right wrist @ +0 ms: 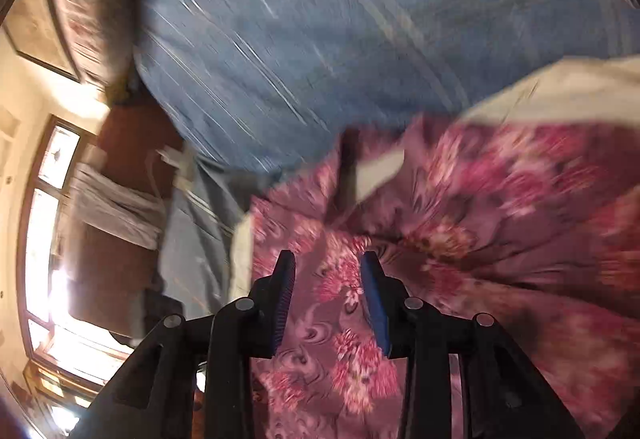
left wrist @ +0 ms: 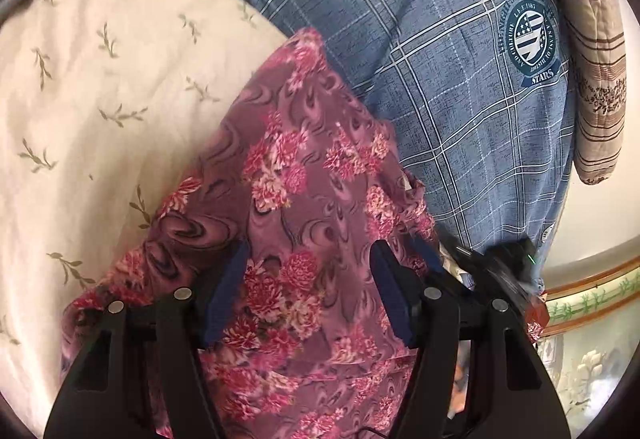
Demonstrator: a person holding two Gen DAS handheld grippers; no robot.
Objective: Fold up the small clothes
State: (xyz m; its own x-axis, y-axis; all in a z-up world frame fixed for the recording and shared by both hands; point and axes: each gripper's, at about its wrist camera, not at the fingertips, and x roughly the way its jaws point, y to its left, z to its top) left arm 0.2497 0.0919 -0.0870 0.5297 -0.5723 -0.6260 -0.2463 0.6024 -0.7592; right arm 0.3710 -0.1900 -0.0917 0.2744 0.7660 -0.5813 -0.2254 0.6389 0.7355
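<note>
A purple garment with pink flowers (left wrist: 304, 175) lies on a cream leaf-print cover (left wrist: 100, 79) and a blue plaid sheet (left wrist: 420, 39). My left gripper (left wrist: 310, 251) is open just above the garment, its blue-padded fingers (left wrist: 232, 279) apart with cloth showing between them. The right wrist view is motion-blurred. There the same garment (right wrist: 500, 207) spreads to the right, and my right gripper (right wrist: 328, 259) is open over its near edge, jaws apart. The right gripper's black body (left wrist: 504, 263) shows at the garment's right edge in the left wrist view.
A brown striped pillow (left wrist: 592, 59) lies at the far right of the blue sheet. A floral-painted bed frame edge (left wrist: 592, 299) runs at the lower right. In the right wrist view a bright window (right wrist: 44, 239) and a brown wooden furniture (right wrist: 132, 159) stand to the left.
</note>
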